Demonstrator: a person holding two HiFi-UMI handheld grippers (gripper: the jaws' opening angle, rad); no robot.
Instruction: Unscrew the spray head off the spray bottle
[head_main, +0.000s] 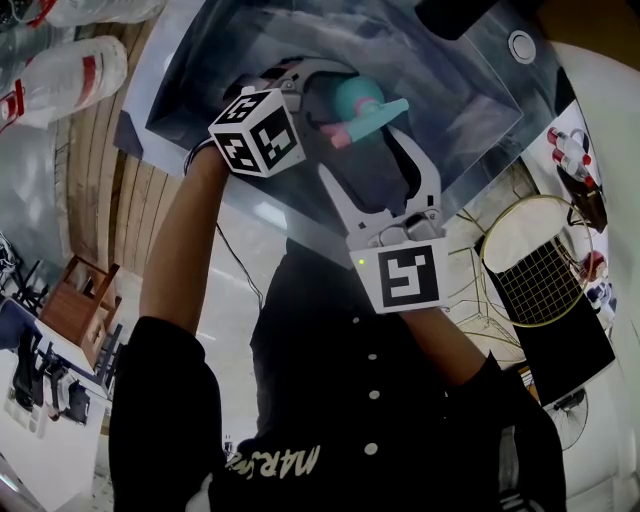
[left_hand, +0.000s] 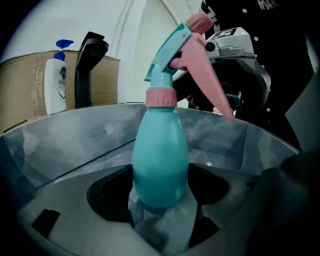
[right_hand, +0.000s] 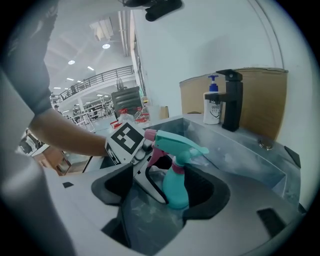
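Clamping teal pear-shaped spray bottle (left_hand: 160, 160): left gripper (left_hand: 160, 202) fingers; right gripper (head_main: 383, 175) fingers apart.

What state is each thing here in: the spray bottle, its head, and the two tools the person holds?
spray bottle, upright in the sink, gripped low on its body.
spray head, still screwed on, trigger not pressed.
left gripper, fingers shut on the spray bottle.
right gripper, fingers wide open, gripping nothing.
soap pump bottle, upright at the back of the sink.
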